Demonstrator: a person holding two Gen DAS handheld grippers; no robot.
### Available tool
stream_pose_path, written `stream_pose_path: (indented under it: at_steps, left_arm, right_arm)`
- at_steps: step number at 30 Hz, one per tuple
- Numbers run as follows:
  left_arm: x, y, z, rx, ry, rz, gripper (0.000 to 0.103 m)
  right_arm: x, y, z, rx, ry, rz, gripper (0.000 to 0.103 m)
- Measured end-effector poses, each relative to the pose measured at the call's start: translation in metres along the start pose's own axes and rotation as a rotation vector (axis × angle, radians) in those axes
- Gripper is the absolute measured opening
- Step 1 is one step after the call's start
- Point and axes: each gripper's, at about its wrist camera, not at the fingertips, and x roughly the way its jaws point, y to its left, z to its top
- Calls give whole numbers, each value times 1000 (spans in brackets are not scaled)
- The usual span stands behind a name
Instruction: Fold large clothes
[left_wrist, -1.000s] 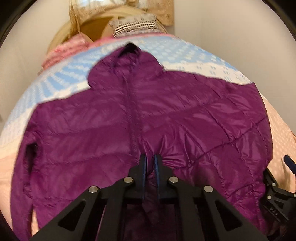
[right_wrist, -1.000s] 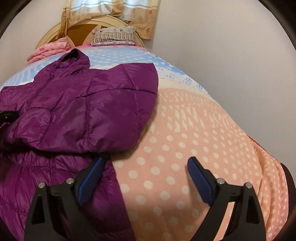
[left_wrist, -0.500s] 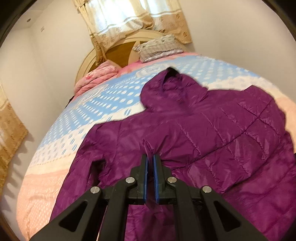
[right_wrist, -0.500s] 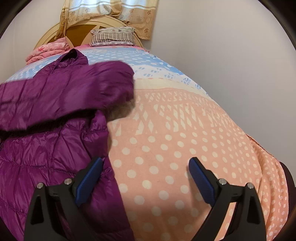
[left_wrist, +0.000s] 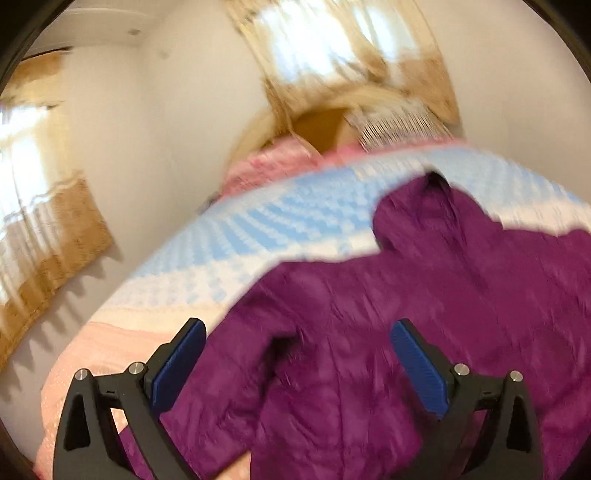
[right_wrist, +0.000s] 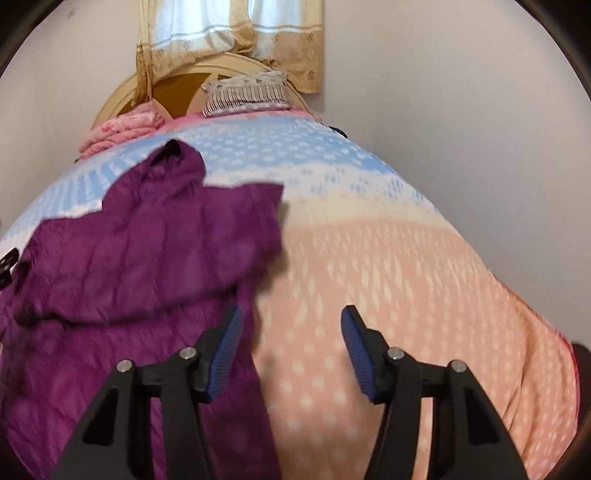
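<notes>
Jacket (left_wrist: 424, 295) lies flat on the bed (left_wrist: 258, 229), its long axis running from lower frame up to the hood at upper right. My left fingers (left_wrist: 295, 362) hang spread and empty over its left sleeve; my right fingers (right_wrist: 291, 347), also apart, straddle its right edge, which I judge the nearer grab.

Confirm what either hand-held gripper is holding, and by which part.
Nothing. The left hand-held gripper and right hand-held gripper are both open above the purple jacket.
</notes>
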Motion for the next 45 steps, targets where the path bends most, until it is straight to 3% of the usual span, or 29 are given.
stream_pose_path:
  at_steps: [2,5,10,13,26,35,37,39,41,43,45]
  left_arm:
    - [7,-9,6,4,38,-37,101]
    - [26,-35,3,36,105,-52,101]
    - [65,-70,-21,144,185,19,101]
    - [79,-68,-34,137,236,-2,101]
    - [87,-64,-37,130,254,-54,101]
    - [87,-66,-37,139,251,-48,102]
    - [83,-58,-33,112,248,-76,102]
    - [68,-37,-22,22,208,-81,102]
    - [59,-26,-10,-40,176,-122,102]
    - [62,-31,1,-25,176,-126,102]
    - [72,-41,6,13,176,-85,102]
  right_arm:
    - [17,9,17,-25,-12,-5,37]
    - [52,19,37,6,8,36,28]
    - [93,53,31,-73,61,69,28]
    - [109,56,15,-58,105,83,28]
    - [112,56,3,-30,122,55,28]
    - [110,57,4,-40,134,59,29]
    - [95,48,9,7,97,87,29]
    - [73,37,17,73,7,100,32]
    - [67,34,30,81,-31,100,35]
    - [77,40,43,39,-34,80,35]
    - [96,43,51,28,4,74,35]
